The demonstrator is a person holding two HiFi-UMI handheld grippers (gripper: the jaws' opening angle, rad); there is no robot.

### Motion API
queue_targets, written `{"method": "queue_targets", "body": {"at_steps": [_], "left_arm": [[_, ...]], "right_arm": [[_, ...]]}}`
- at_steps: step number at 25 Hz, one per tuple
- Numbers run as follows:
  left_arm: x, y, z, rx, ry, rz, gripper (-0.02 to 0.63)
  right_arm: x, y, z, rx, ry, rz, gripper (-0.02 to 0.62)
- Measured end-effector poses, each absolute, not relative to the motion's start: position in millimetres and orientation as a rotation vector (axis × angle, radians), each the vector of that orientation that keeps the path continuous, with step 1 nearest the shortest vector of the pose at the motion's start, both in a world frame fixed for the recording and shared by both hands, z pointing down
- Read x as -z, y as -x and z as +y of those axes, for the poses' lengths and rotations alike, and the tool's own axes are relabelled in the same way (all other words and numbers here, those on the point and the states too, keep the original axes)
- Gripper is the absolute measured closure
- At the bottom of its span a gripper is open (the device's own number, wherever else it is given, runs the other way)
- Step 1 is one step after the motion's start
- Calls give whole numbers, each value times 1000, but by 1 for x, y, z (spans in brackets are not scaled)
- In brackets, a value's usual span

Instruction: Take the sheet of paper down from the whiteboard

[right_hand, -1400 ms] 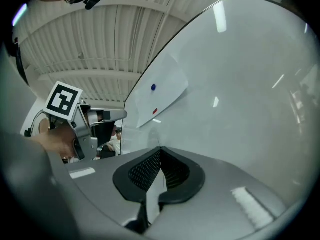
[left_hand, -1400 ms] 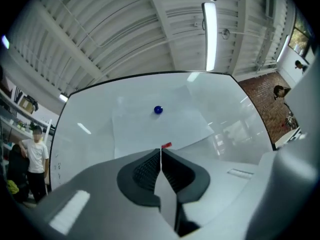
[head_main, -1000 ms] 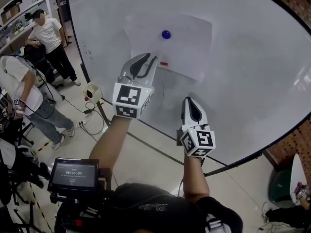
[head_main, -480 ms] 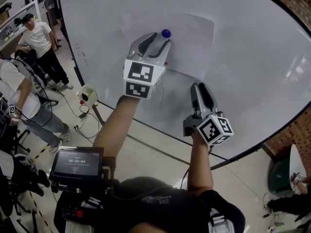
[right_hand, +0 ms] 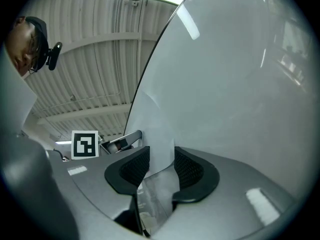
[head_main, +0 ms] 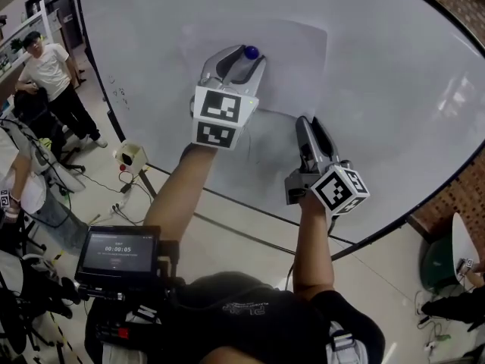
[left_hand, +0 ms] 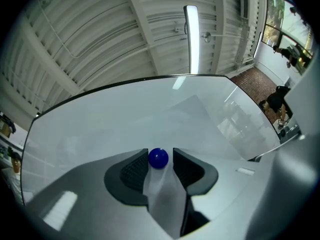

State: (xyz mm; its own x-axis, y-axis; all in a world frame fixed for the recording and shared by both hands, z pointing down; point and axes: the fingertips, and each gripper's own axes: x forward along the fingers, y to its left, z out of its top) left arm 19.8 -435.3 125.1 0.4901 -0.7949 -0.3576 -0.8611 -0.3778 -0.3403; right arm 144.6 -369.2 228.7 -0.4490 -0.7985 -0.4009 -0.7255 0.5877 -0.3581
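A white sheet of paper (head_main: 292,59) hangs on the whiteboard (head_main: 394,89), pinned by a blue ball magnet (head_main: 250,52) near its top left. My left gripper (head_main: 242,59) is raised to the magnet. In the left gripper view the magnet (left_hand: 158,158) sits between the pads with small gaps, and the jaws are closing slightly. My right gripper (head_main: 311,124) is at the sheet's lower edge. In the right gripper view that edge of the paper (right_hand: 155,129) runs between the jaws, which are opening; the pads do not press on it.
Two people (head_main: 47,70) stand by chairs and cables at the left. A small screen (head_main: 117,250) is mounted near my chest. A small device (head_main: 130,155) lies on the floor by the board's stand. A brick wall (head_main: 462,196) borders the right.
Both grippers rose toward the board. The left one reached the blue magnet and the right one the sheet's lower edge, rolling on the way. Both jaws went from nearly shut to open.
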Motion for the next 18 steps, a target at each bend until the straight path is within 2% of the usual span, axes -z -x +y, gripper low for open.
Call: {"method": "queue_targets", "body": {"at_steps": [3, 10, 18], "left_arm": [[-123, -18, -436, -199, 2252, 1382, 477], [-121, -21, -438, -242, 2254, 1390, 480], [-118, -23, -432, -281, 2262, 1386, 482]], "right_arm": [[-227, -142, -373, 182, 1205, 2295, 456], [-230, -145, -384, 187, 1265, 2289, 581], [-225, -143, -371, 136, 1228, 2286, 583]]}}
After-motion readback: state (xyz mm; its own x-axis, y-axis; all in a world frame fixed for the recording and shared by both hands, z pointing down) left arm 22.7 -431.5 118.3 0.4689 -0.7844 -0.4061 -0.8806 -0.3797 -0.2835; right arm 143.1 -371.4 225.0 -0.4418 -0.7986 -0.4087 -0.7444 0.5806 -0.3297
